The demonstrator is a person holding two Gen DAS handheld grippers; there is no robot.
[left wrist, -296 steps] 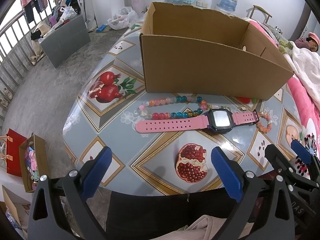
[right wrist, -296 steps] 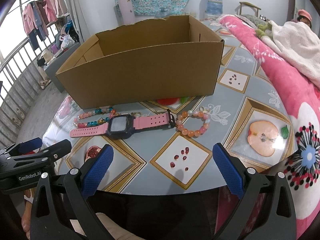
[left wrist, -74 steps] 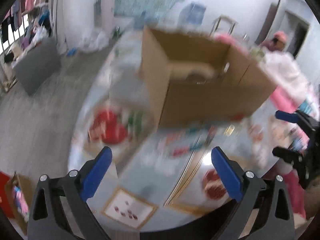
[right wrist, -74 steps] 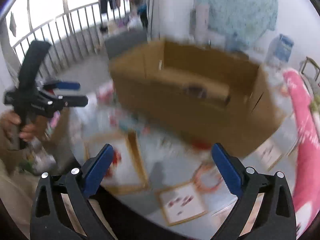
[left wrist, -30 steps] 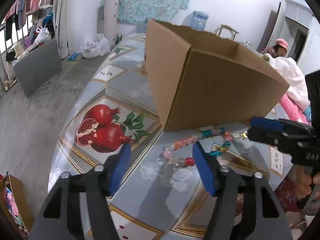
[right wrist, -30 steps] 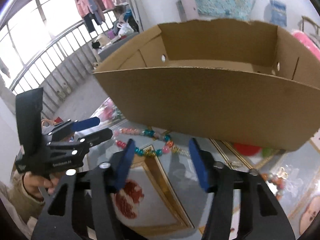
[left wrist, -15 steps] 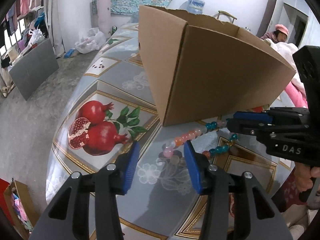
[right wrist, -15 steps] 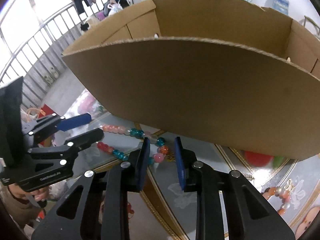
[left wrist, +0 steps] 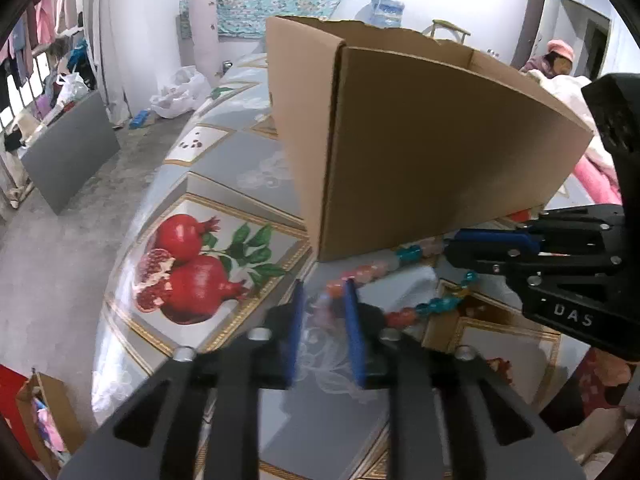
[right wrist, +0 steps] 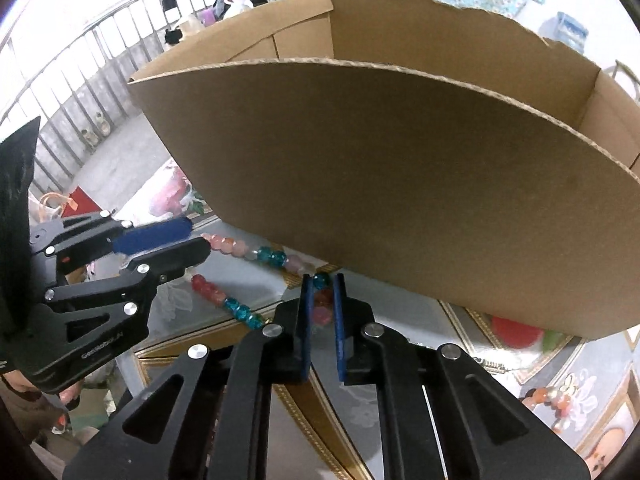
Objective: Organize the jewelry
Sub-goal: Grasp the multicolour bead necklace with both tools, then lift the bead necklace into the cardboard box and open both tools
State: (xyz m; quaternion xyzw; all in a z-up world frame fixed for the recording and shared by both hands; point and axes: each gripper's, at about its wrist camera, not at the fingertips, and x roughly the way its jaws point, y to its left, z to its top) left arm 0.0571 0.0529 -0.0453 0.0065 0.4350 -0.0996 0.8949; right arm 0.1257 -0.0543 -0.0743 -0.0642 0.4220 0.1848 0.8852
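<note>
**Both grippers closing on the necklace, ends apart**

Necklace (left wrist: pixel 404 258) lies on the table (left wrist: pixel 248 168), just in front of the box (left wrist: pixel 420 152), strung out in a long loop of pink, red and teal beads. We have the left gripper (left wrist: pixel 323 312) pinched in around the pale beads at one end; the right gripper (right wrist: pixel 322 300) is nearly closed on teal and pink beads at the other end. Whether either pad pair bears firmly we cannot tell; the left end is blurred.

To do this well, we judge: squeeze on a bead rather than the string, lift both ends level so the loop hangs slack between us, then clear the box wall before lowering inside. A loose bead grip may slip.

Half a second ago both pairs of fingers stood wider; now they have narrowed onto the beads. Ten seconds back a pink watch lay beside the necklace; it is gone from the table. A bracelet (right wrist: pixel 554 400) waits off to the right.
</note>
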